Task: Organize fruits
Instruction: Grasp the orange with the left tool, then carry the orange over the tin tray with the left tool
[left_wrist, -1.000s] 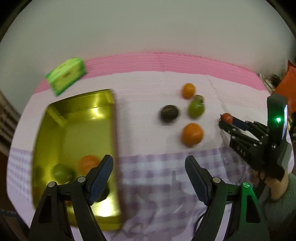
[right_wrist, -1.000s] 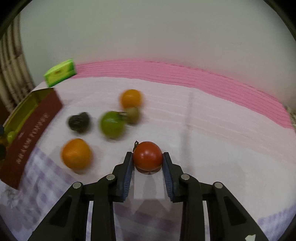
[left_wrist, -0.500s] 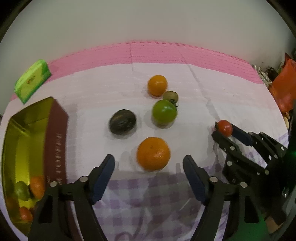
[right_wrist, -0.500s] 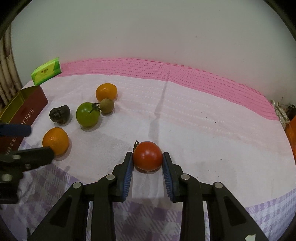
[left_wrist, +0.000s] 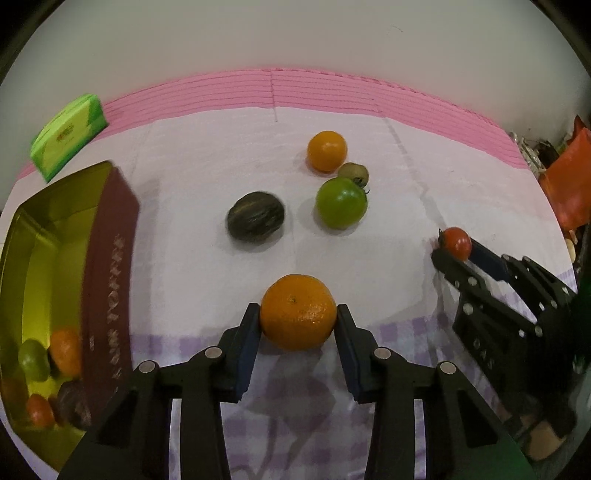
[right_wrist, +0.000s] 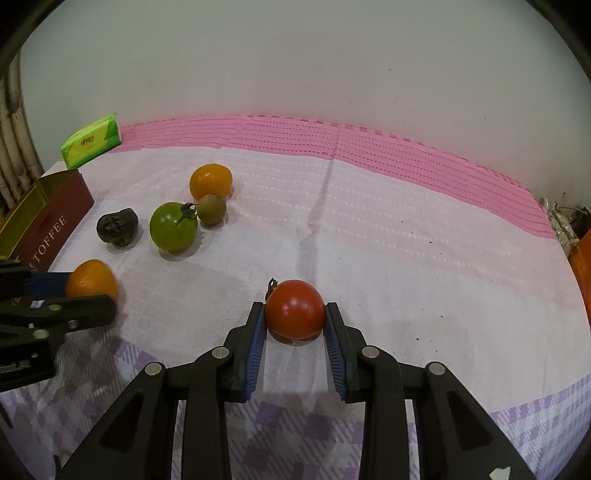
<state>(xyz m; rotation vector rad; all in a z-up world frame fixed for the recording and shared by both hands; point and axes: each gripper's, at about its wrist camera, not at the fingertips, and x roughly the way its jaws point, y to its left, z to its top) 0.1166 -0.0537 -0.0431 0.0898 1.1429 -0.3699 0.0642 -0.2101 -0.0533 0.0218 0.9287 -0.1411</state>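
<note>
My left gripper (left_wrist: 297, 325) is shut on an orange (left_wrist: 298, 312) resting on the cloth; the orange also shows in the right wrist view (right_wrist: 91, 281). My right gripper (right_wrist: 294, 322) is shut on a red tomato (right_wrist: 294, 309), also seen in the left wrist view (left_wrist: 457, 240). Loose on the cloth are a second orange (left_wrist: 327, 150), a small brown-green fruit (left_wrist: 354, 172), a green tomato (left_wrist: 341, 203) and a dark fruit (left_wrist: 255, 217). A gold-lined toffee tin (left_wrist: 107, 280) at the left holds several fruits.
A green tissue pack (left_wrist: 68, 136) lies at the back left near the tin. A pink and white cloth (right_wrist: 388, 229) covers the table, with a wall behind. An orange object (left_wrist: 569, 184) sits past the right edge.
My left gripper swung right from the tin, moved forward to the near orange and closed on it. My right gripper kept its hold on the red tomato.
</note>
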